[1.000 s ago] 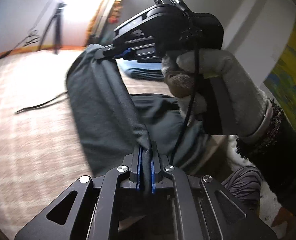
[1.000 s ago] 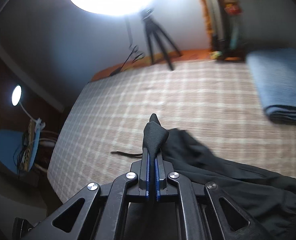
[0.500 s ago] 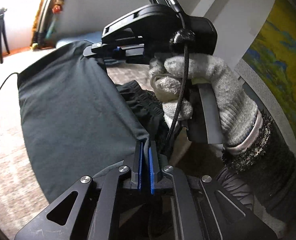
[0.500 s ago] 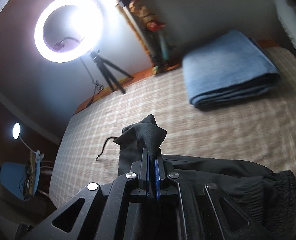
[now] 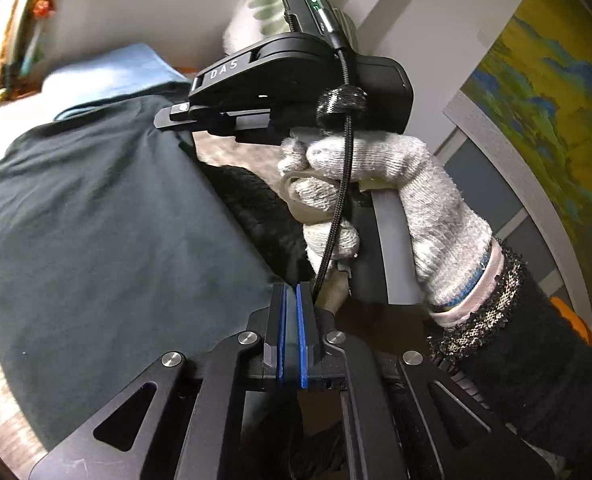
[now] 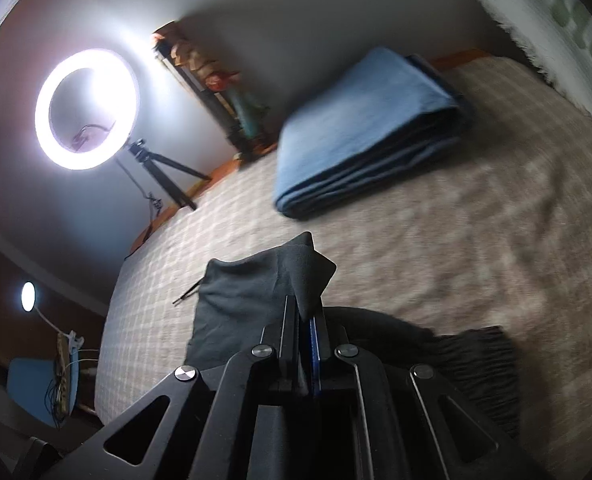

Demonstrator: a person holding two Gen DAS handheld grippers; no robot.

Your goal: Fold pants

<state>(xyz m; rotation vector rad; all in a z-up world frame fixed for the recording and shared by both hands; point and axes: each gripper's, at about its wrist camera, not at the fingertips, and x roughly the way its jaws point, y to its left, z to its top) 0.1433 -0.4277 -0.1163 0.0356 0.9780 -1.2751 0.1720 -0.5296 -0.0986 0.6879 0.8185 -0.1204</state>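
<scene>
The dark pants (image 5: 116, 240) hang as a broad sheet between both grippers over the bed. My left gripper (image 5: 291, 290) is shut on one edge of the cloth at the bottom of the left wrist view. A gloved hand (image 5: 380, 184) holds my right gripper (image 5: 172, 114), which pinches the far corner of the same sheet. In the right wrist view my right gripper (image 6: 302, 308) is shut on a peak of the pants (image 6: 240, 300). The gathered waistband (image 6: 476, 360) lies on the bed to the right, and a drawstring (image 6: 188, 296) trails left.
A folded blue blanket (image 6: 368, 128) lies on the checked bed cover (image 6: 476, 240) beyond the pants. A ring light on a tripod (image 6: 88, 108) stands at the far bed edge. A white and green pillow (image 6: 556, 20) is at the top right, and a painting (image 5: 536, 120) hangs on the wall.
Both grippers carried the held pants edge across the bed toward the waistband and blue blanket. The cloth between them now spreads wider, and the blanket looms nearer in the right wrist view.
</scene>
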